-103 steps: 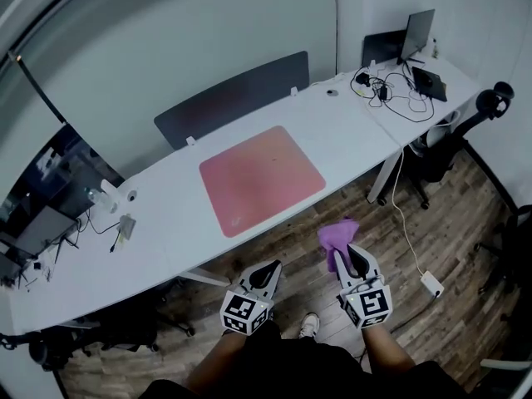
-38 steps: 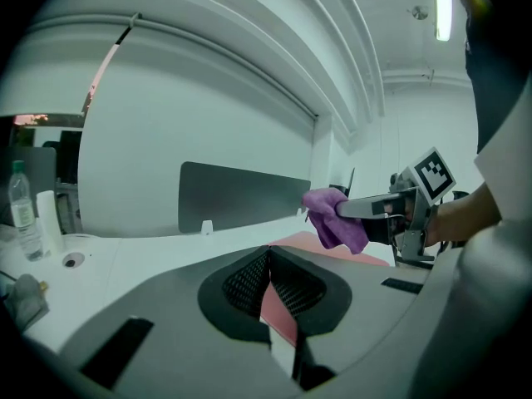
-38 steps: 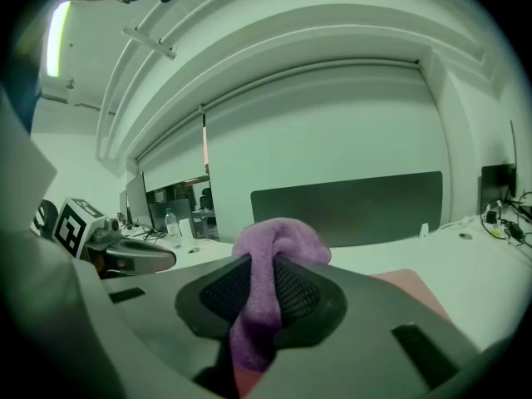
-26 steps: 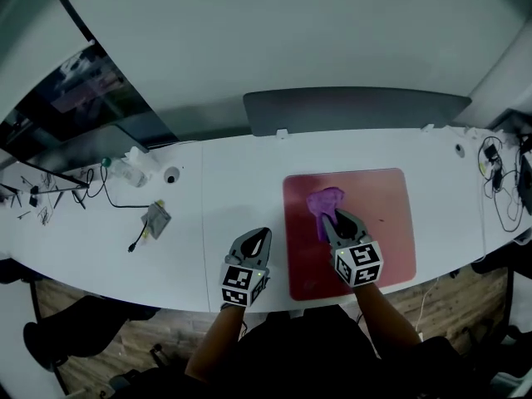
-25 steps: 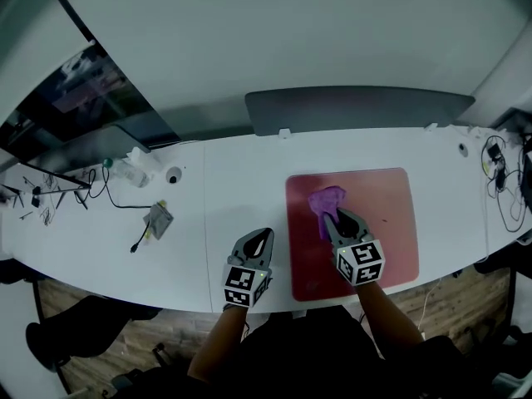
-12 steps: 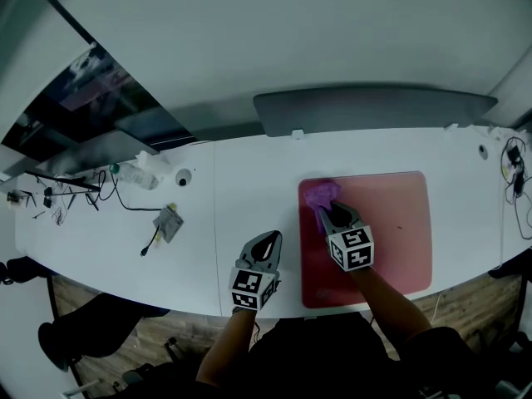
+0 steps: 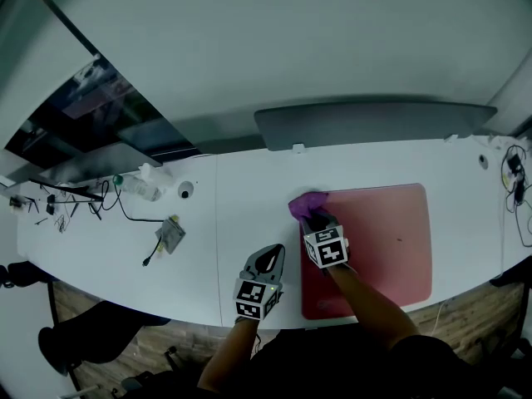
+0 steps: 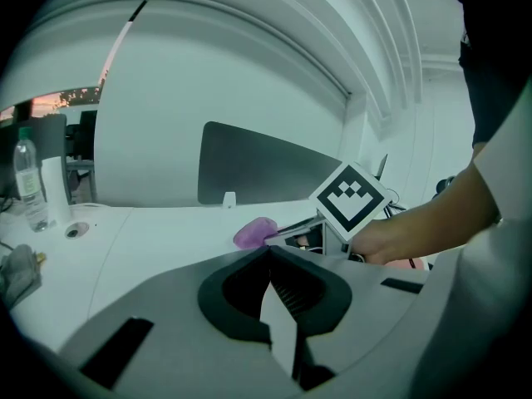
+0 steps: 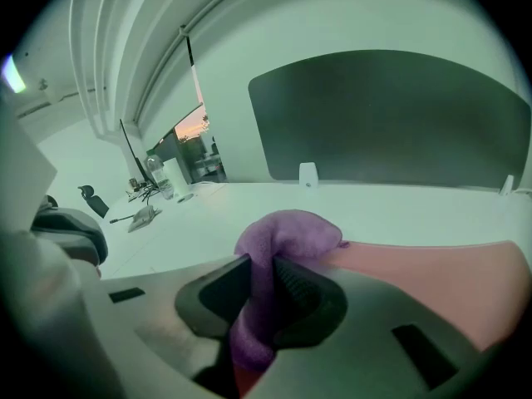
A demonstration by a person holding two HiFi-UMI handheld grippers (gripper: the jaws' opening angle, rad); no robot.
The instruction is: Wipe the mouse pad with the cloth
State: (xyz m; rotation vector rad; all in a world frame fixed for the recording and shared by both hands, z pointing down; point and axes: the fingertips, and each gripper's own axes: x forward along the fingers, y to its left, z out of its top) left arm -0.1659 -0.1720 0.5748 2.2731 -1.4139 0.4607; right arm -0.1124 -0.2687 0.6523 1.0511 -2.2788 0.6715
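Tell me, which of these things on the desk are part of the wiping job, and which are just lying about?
In the job:
purple cloth
pink mouse pad
right gripper, shut on the cloth

Lying about:
bottle
small device with cable
tangled cables
left gripper, shut and empty

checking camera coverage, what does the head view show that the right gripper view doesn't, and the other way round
Head view only: the mouse pad's whole outline, the cables at the desk's right end, the wooden floor. Right gripper view only: the right hand-held gripper's jaws clamped on the cloth, seen close. Both: the purple cloth at a pad corner, white desk, dark divider.
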